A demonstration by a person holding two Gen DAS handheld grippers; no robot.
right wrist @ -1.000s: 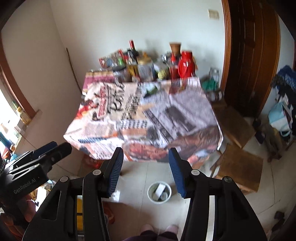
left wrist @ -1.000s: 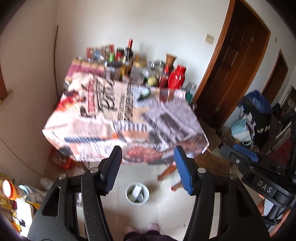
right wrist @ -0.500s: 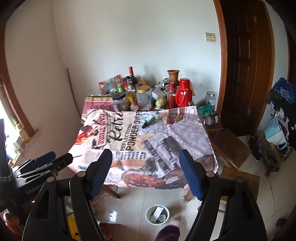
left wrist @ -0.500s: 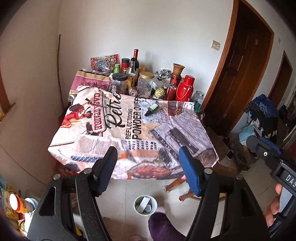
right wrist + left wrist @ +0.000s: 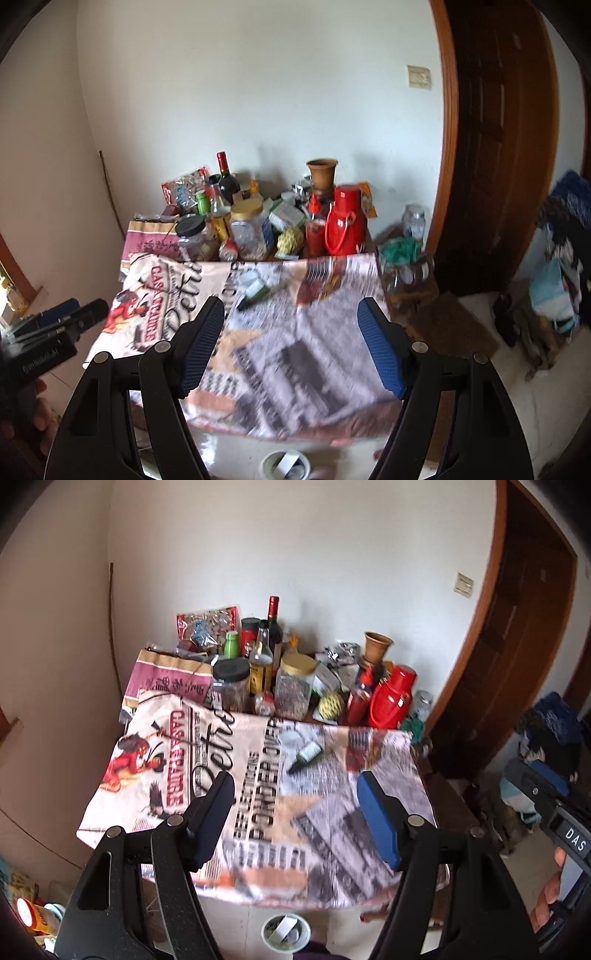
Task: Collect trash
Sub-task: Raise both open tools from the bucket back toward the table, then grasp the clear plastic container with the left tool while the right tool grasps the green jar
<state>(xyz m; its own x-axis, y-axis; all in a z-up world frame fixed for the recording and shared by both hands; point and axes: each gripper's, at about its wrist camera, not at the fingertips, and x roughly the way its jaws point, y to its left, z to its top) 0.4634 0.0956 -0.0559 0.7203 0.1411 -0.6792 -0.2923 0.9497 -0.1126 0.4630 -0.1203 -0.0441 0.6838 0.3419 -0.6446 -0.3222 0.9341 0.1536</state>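
Note:
A small green bottle [image 5: 308, 755] [image 5: 256, 290] lies on its side on the printed tablecloth [image 5: 258, 812] [image 5: 295, 350], short of the row of jars. On the floor below the table's near edge stands a small white bin [image 5: 286, 932] [image 5: 286, 463] with paper scraps in it. My left gripper [image 5: 295, 781] hangs open in the air over the near half of the table, with nothing between its fingers. The right gripper [image 5: 290, 304] is open too, also empty, and is aimed at the same cloth from further right.
Jars, bottles, a red thermos [image 5: 391, 698] [image 5: 345, 225] and a clay pot [image 5: 321, 173] crowd the back of the table by the wall. A dark wooden door [image 5: 498, 147] is at the right, with bags and clutter [image 5: 554, 288] on the floor nearby.
Both grippers have moved toward the table, so the cloth fills more of each view and the bin has dropped to the bottom edge. Both pairs of jaws stand wider than before.

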